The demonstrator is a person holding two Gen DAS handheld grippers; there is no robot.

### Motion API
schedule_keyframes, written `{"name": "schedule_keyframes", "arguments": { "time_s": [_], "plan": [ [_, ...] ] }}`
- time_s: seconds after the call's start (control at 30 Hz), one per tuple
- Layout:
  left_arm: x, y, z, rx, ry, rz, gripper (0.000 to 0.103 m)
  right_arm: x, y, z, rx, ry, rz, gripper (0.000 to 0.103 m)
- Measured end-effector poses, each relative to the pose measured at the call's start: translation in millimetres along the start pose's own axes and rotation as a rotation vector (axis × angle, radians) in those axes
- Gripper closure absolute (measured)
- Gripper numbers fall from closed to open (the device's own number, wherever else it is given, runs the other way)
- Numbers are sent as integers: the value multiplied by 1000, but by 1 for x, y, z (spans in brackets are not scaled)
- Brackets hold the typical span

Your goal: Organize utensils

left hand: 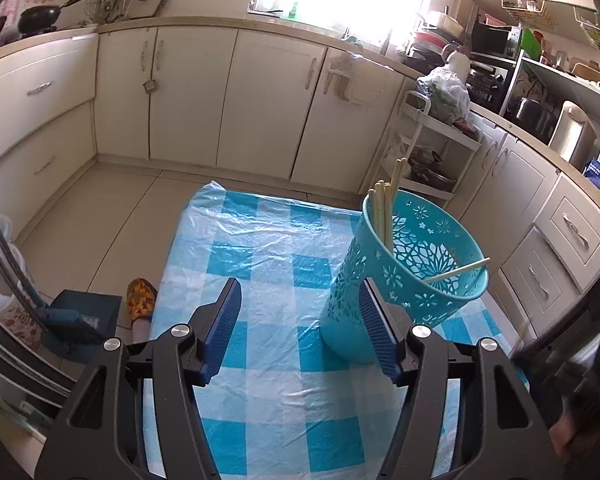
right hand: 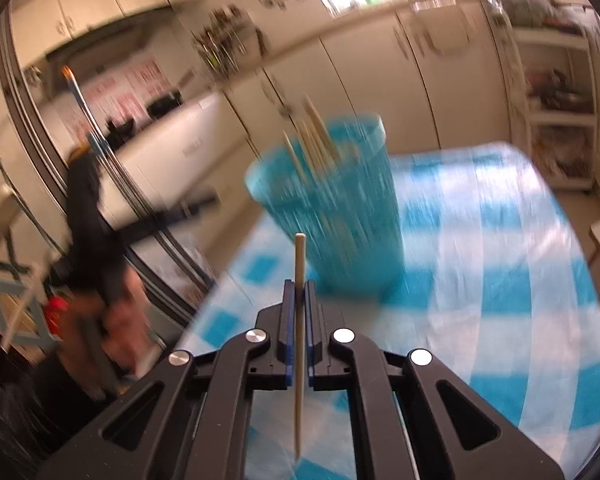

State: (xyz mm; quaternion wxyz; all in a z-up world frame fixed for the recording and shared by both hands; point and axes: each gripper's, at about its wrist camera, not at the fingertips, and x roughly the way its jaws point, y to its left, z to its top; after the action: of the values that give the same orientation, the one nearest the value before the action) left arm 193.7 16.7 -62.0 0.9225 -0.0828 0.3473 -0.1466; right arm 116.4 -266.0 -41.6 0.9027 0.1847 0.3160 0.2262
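Observation:
A turquoise perforated utensil holder stands on the blue-and-white checked tablecloth. Several pale wooden chopsticks lean inside it, and one chopstick lies across its rim. My left gripper is open, with nothing between its jaws; its right finger stands just in front of the holder's base. In the blurred right wrist view, my right gripper is shut on a single chopstick that runs upright through the jaws. The holder stands just beyond it.
White kitchen cabinets run around the table. A white shelf cart with pans stands behind the holder. A slipper and a blue box lie on the floor at the left. The other arm and hand show blurred at the left.

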Motion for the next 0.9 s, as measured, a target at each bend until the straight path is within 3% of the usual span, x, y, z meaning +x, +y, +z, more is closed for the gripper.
{"name": "schedule_keyframes", "arguments": {
  "time_s": [0.1, 0.23, 0.5, 0.7, 0.9],
  "plan": [
    [-6, -1, -4, -6, -2, -6, 41, -8, 24, 50, -58, -118, 40, 98],
    [-15, -5, -7, -5, -16, -15, 37, -3, 42, 94, -109, -200, 46, 98],
    [-15, 2, -10, -23, -6, -30, 36, 5, 51, 131, -168, -240, -27, 98],
    [-9, 7, -14, -47, 14, -39, 36, 43, 37, 110, -211, -134, -116, 98],
    [-20, -6, -14, -10, 15, 20, 17, 93, 16, 82, -208, 47, -203, 98]
  ]
}}
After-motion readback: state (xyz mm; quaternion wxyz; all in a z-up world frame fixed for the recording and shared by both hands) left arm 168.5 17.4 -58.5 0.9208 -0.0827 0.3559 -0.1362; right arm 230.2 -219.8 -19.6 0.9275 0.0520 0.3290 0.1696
